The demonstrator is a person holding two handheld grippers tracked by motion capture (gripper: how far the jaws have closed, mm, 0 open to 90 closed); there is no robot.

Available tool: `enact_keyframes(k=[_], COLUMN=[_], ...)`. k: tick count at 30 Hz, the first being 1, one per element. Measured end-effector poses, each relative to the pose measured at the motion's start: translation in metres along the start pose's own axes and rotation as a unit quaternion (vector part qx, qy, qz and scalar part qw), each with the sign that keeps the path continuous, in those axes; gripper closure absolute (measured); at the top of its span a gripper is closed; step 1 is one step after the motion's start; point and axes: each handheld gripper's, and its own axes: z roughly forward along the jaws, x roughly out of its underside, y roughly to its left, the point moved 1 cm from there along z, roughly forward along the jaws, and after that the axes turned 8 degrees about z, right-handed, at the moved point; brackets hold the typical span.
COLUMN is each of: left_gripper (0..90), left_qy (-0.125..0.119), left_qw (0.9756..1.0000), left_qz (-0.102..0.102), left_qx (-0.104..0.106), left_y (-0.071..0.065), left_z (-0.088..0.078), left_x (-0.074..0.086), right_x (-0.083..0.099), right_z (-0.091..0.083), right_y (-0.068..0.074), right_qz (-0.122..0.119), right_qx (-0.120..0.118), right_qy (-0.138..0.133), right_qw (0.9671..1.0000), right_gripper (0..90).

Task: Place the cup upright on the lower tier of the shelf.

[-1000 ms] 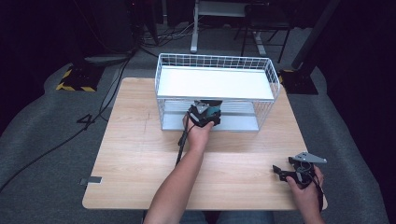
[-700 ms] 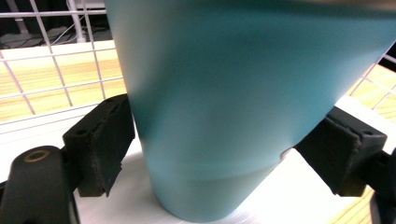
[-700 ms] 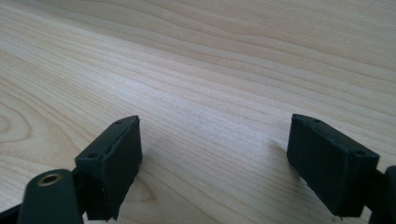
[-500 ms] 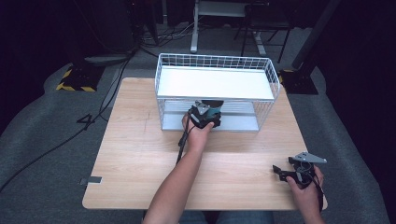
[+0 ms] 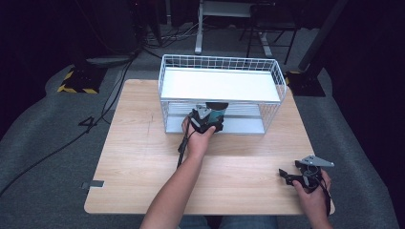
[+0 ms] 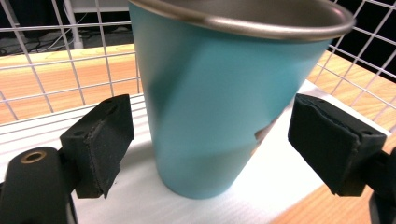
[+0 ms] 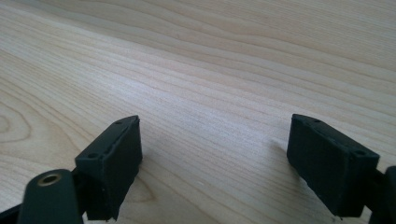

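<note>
I am holding the left gripper (image 6: 205, 154) spread around the upright cup (image 6: 224, 102) on the rack's (image 5: 165, 102) lower shelf near its front edge, pads apart from its sides, while the right gripper (image 7: 215, 163) is idling spread near the table's (image 5: 133, 157) right front corner.

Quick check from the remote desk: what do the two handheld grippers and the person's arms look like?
Both grippers have black bodies with two blocky black padded jaws. The left gripper trails a black cable. The right gripper carries a grey three-cornered plate on top. Both forearms are bare, no sleeves or gloves in view.
</note>
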Motion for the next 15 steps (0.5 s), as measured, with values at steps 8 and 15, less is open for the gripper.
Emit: enact_keyframes(k=[8, 15], left_gripper=[15.2, 15.1], left_qy=[-0.006, 0.005], left_qw=[0.9999, 0.9996], left_qz=[0.006, 0.022], left_qx=[0.011, 0.015], left_y=[0.005, 0.007], left_z=[-0.024, -0.048], left_x=[0.001, 0.002], right_x=[0.0, 0.0], right_z=[0.0, 0.0], right_y=[0.0, 0.0], right_qz=[0.0, 0.001], right_qx=[0.0, 0.0], right_qy=[0.0, 0.0], right_qw=[1.0, 1.0], right_gripper=[18.4, 18.3])
